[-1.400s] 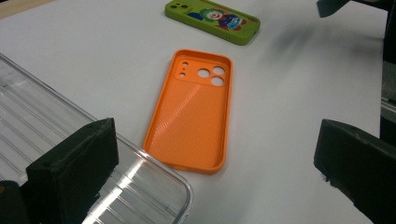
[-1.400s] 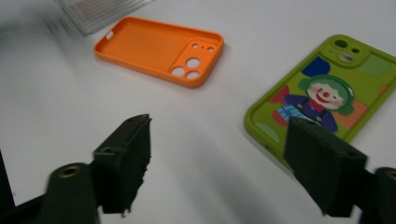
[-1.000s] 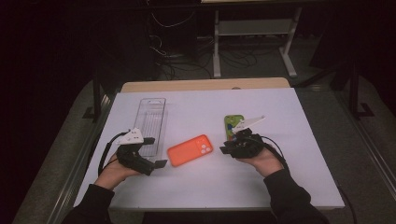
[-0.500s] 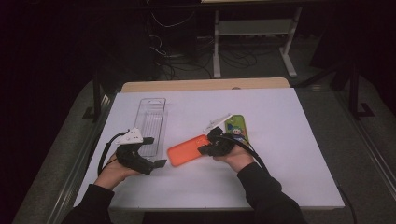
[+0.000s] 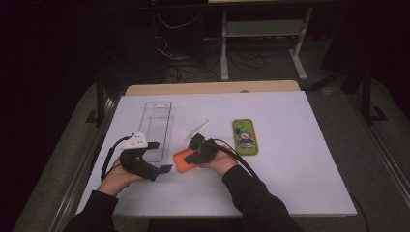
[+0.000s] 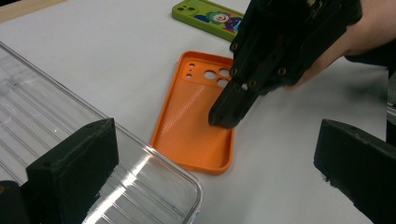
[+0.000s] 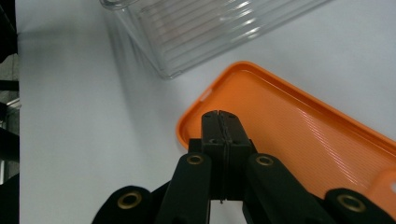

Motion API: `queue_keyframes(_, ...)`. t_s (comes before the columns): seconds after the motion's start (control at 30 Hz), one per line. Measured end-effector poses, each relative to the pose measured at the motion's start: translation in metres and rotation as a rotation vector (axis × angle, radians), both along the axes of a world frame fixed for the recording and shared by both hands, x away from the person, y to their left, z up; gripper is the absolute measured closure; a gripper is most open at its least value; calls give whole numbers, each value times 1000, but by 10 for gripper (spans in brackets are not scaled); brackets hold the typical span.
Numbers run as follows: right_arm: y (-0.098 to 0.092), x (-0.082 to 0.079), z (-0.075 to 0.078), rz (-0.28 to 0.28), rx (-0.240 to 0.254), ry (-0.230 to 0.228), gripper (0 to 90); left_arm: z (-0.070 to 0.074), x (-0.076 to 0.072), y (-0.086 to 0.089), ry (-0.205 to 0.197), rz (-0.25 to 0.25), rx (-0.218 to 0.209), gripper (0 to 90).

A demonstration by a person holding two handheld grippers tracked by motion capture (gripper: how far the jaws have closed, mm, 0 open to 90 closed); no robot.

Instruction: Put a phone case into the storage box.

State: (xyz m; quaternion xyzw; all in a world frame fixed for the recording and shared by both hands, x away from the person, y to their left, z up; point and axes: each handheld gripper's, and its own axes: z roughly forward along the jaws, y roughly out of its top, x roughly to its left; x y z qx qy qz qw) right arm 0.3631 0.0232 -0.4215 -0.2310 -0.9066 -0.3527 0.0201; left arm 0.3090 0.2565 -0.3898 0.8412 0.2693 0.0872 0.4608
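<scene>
On the white table point(image 5: 300, 159), an orange case point(image 6: 198, 116) is seen lying hollow side up beside a clear tray point(image 5: 157, 128). The right gripper point(image 7: 219, 116) is held over its inside with jaws pressed together, nothing between them. The left gripper point(image 6: 210, 163) is held near the tray, jaws wide apart and empty.

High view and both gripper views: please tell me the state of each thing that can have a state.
Orange phone case: lying flat, hollow side up, empty.
Green phone case: lying flat, clown picture up, untouched.
Clear plastic tray: flat on the table, empty.
Right gripper: jaws shut, empty, tips over the orange case.
Left gripper: jaws open, empty, beside the tray.
</scene>
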Motion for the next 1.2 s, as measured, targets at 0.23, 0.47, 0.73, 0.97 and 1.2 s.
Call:
queue_keyframes(0.23, 24, -3, -9, 41, -22, 14, 882, 0, 0, 0, 0, 2, -3, 0)
queue_keyframes(0.47, 29, -5, -14, 45, -44, 26, 883, 0, 1, 1, -3, -1, 2, 0)
queue_keyframes(0.73, 28, -6, -15, 62, -71, 40, 883, 0, 0, 1, 0, 1, 2, 0)
queue_keyframes(0.97, 22, -14, -13, 86, -88, 50, 883, 0, 1, 2, -3, -1, 4, 0)
queue_keyframes(1.2, 2, -28, -11, 106, -121, 60, 884, 0, 0, 0, 0, -2, 11, 0)
